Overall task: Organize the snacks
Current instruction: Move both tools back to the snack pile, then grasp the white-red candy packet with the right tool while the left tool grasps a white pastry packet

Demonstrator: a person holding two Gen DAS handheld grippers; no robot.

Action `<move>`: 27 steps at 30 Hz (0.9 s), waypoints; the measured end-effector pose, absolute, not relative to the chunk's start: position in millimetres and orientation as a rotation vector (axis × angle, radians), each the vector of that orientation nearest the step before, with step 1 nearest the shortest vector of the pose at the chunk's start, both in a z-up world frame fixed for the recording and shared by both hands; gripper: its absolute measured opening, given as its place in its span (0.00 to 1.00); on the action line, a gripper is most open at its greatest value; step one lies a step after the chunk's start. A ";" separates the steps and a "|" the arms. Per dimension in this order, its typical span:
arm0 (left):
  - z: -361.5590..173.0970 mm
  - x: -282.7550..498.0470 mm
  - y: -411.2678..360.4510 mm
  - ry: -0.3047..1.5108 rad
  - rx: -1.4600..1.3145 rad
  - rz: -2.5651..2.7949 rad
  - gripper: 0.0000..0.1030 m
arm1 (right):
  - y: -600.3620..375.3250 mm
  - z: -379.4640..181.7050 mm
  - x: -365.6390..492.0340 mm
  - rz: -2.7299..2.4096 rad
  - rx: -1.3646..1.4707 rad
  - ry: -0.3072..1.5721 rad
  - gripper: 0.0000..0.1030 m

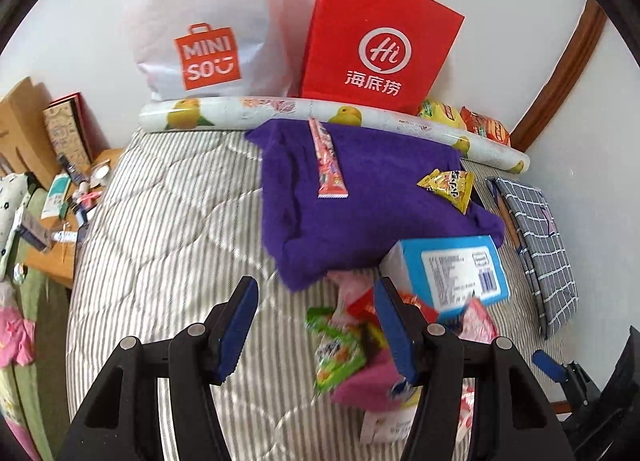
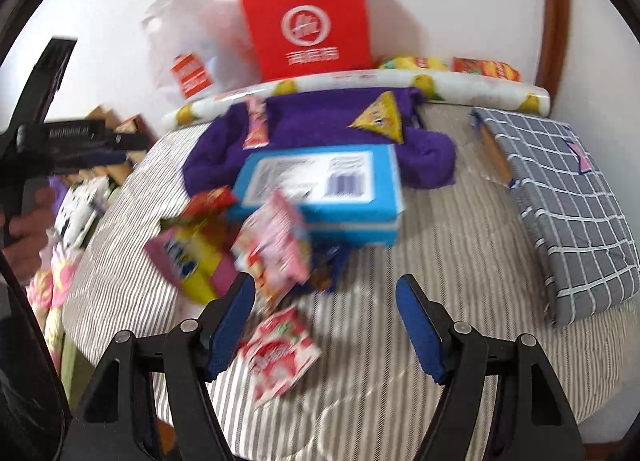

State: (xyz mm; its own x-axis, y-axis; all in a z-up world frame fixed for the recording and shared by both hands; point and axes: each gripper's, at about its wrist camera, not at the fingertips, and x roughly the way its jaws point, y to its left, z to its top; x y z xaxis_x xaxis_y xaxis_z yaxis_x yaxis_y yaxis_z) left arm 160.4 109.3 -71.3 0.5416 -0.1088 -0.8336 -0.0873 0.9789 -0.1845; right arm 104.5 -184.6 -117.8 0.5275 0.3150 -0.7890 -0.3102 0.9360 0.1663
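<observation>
Striped grey-and-white bedding covers the bed that carries everything, with a white wall behind. Left tool hangs over the near part of the bed with its blue-padded fingers spread wide and nothing between them; right tool is likewise wide apart and empty, its view smeared by blur. Just beyond the left tool's right finger lies a loose heap of snack packets, green, red, yellow and pink wrappers overlapping one another. A blue box with a white label and barcode rests at the heap's far right edge, partly on a purple towel. On the towel lie a long pink stick packet and a yellow packet, apart from each other. Farther off stand a red paper bag and a white Miniso bag.
</observation>
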 end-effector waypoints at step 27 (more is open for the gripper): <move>-102.8 103.7 144.3 1.048 -0.259 0.028 0.56 | -132.1 -192.8 79.1 0.475 -0.275 1.068 0.60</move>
